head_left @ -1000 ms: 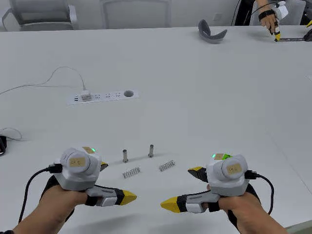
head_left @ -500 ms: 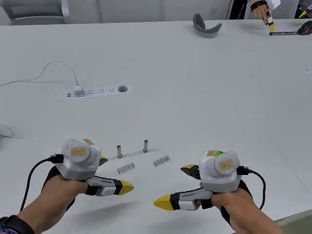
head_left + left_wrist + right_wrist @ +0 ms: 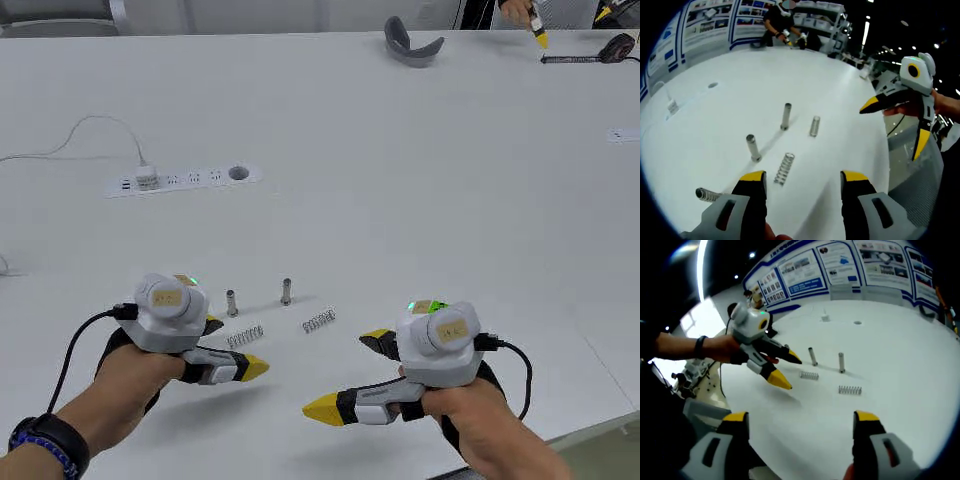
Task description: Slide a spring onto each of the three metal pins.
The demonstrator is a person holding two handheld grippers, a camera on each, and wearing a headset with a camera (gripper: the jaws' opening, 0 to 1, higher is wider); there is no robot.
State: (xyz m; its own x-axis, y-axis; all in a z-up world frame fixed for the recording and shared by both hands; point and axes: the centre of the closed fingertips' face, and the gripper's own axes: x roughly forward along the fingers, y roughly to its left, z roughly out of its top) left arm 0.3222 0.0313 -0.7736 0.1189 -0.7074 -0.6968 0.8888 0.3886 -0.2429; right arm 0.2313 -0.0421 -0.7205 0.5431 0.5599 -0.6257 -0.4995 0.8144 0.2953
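Both pins are standing straight up on the worktop (image 3: pixel 420 200), long axis vertical. The left pin (image 3: pixel 232 302) and the right pin (image 3: pixel 286 291) are side by side, a little apart. The two springs are lying flat just on your side of them. The left spring (image 3: pixel 244 336) is in front of the left pin, and the right spring (image 3: pixel 318 321) is in front of the right pin and a bit to its right. In the head view both springs run the same way, low-left to high-right, roughly parallel, and neither touches a pin.

Your left tool (image 3: pixel 232 347) is spread wide with nothing between the jaws, yellow tips pointing right toward the springs. Its farther tip sits just beside the left spring's near end; can't tell if it actually touches. In the left gripper view that spring lies between the two jaw tips and a bit ahead of them, pointing away along the jaws.

Your right tool (image 3: pixel 348 372) is also wide open and holding nothing, tips pointing left, well clear of the right spring. From the right gripper view both springs lie crosswise, with the pins upright behind them.
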